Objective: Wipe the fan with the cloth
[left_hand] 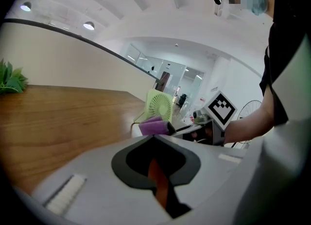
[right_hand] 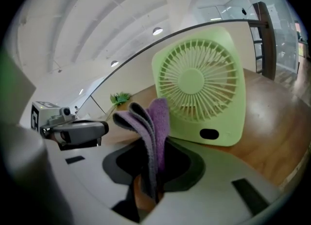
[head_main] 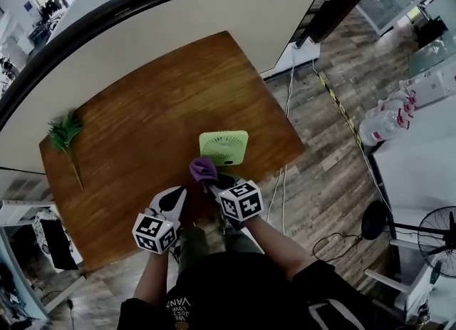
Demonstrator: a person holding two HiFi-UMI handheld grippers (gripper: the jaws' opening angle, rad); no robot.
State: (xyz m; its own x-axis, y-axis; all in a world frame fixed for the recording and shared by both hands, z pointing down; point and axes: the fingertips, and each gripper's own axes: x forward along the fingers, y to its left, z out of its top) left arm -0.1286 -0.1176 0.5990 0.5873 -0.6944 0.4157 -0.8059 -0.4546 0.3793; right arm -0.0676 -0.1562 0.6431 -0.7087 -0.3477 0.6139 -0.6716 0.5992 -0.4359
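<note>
Person's dark top [head_main: 235,293], nearest the head camera, is filling the bottom of the head view; both forearms [head_main: 276,241] are reaching out over the near edge of the table

Table [head_main: 142,129]: brown wood grain, taking up the middle of the head view, with a white curved wall panel [head_main: 178,36] running along its far side

Fan [head_main: 224,147]: small, pale green, square-framed, standing upright on the table near its near right corner; in the right gripper view its round grille [right_hand: 199,85] is facing the right tongs

Left tongs [head_main: 178,193]: hovering over the near edge of the table, left of the fan; in the left gripper view the jaws [left_hand: 154,137] are pressing together with nothing between them

Right tongs [head_main: 211,184]: pointing at the fan's lower left corner; the jaws [right_hand: 151,156] are clamping a folded cloth

Cloth [right_hand: 150,127]: purple, sticking up out of the right tongs in folds, just in front of the fan's left edge [head_main: 203,169]; whether it is touching the fan is not clear

Sprig [head_main: 65,136]: green leaves on a thin stem, lying at the far left of the table, well apart from the fan
</note>
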